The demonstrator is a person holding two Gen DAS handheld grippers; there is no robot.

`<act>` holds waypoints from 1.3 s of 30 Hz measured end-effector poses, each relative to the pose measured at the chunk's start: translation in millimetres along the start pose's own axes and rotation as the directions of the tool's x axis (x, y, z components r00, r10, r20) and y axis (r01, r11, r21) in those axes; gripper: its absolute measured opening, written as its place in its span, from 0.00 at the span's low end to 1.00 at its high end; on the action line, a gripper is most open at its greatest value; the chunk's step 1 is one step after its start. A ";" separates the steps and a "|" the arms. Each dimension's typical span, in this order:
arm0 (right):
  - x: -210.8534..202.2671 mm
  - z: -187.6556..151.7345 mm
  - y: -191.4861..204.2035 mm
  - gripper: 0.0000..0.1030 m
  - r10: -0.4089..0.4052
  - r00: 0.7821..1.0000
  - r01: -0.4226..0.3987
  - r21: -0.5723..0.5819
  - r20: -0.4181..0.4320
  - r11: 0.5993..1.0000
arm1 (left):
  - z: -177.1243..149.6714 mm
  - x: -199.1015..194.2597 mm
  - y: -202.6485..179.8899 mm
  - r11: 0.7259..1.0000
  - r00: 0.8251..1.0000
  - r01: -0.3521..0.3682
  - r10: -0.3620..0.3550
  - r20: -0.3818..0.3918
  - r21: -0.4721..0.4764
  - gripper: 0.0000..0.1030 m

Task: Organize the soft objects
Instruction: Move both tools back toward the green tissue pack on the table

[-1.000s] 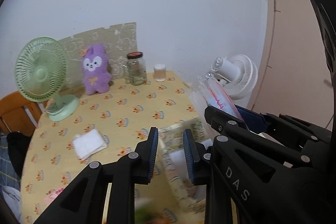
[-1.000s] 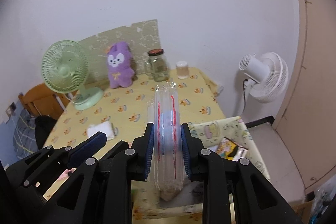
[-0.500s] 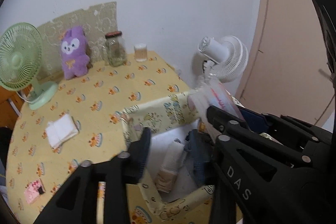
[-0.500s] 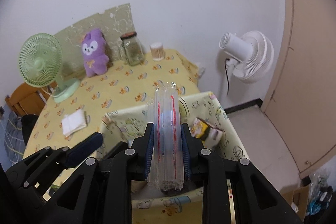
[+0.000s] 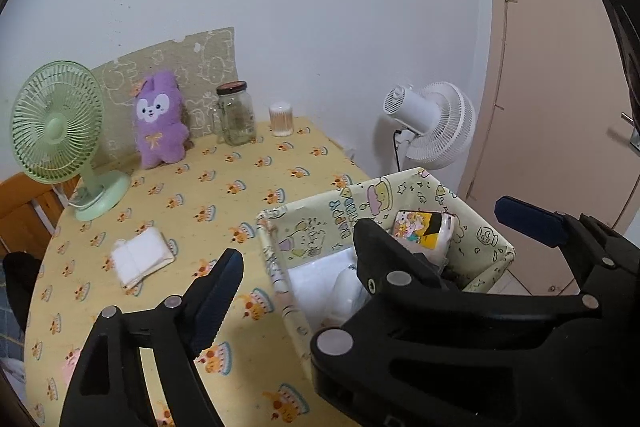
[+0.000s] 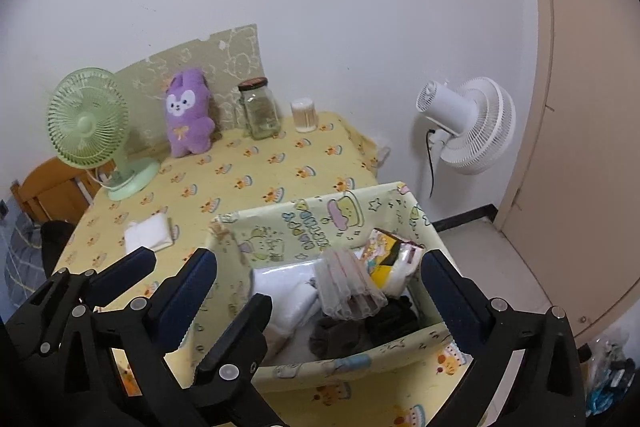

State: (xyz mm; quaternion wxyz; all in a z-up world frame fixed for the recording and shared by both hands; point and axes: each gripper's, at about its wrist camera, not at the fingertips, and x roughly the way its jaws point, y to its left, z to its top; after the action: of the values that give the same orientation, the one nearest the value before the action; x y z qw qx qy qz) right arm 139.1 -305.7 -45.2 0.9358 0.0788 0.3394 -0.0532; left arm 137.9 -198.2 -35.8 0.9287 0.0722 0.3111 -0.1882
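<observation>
Both claws, left point(image 5: 298, 255) and right point(image 6: 344, 291), are opening, empty, above a bin point(image 6: 280, 223); its writing reads mirrored, illegible.

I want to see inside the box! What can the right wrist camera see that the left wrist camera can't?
Only the right wrist view shows the clear plastic bag and dark socks lying in the fabric box.

Only the left wrist view shows more door on the right.

Both show the purple bunny, green fan, glass jar, white fan and folded white cloth.
</observation>
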 end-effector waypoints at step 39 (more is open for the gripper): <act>-58.4 -69.1 130.0 1.00 0.071 0.997 -0.065 -0.123 0.041 0.990 | -89.7 -84.9 95.4 0.981 0.987 -0.147 0.153 0.041 -0.127 0.90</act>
State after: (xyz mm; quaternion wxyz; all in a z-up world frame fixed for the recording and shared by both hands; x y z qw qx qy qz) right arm 71.1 -162.7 -45.5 0.9477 0.0318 0.3177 -0.0024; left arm 63.7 -62.2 -54.2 0.9506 0.0332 0.2922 -0.0996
